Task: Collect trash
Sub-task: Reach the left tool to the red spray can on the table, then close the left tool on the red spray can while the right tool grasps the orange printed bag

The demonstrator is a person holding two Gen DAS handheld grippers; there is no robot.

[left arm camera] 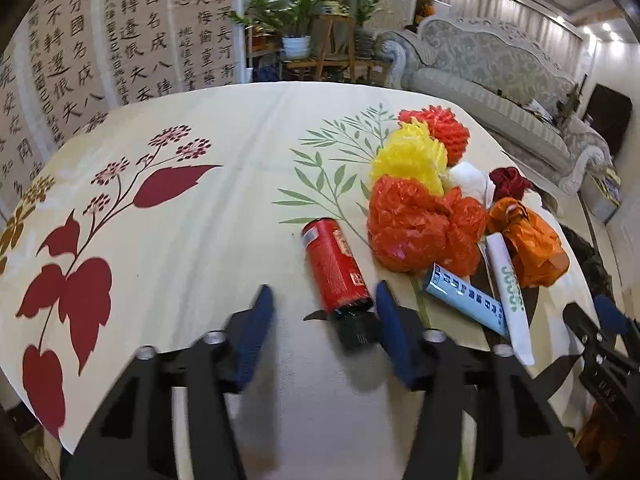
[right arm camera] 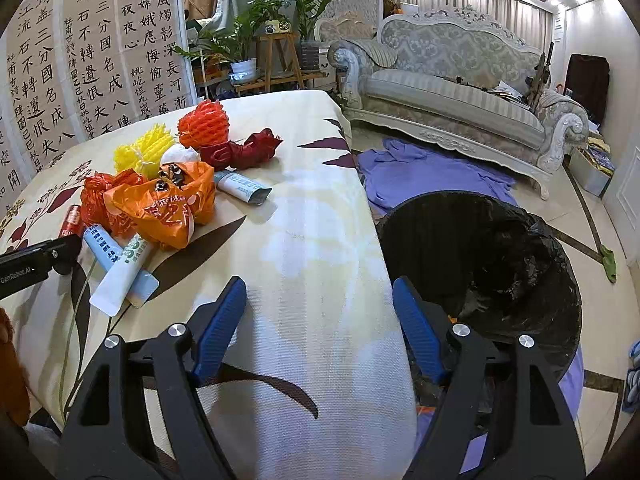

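Both tongs, left tongs [left arm camera: 325, 312] and right tongs [right arm camera: 320, 304], gape empty above the table [right arm camera: 312, 216] near the red can [left arm camera: 336, 266].

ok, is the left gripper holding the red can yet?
No. The left gripper has its jaws spread open, and the red can lies on the tablecloth between them, ungripped.

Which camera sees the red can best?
The left wrist view shows it best: the red can lies whole on the tablecloth, just ahead of the open left claw. The right wrist view shows only a sliver of it, hidden behind the red bag.
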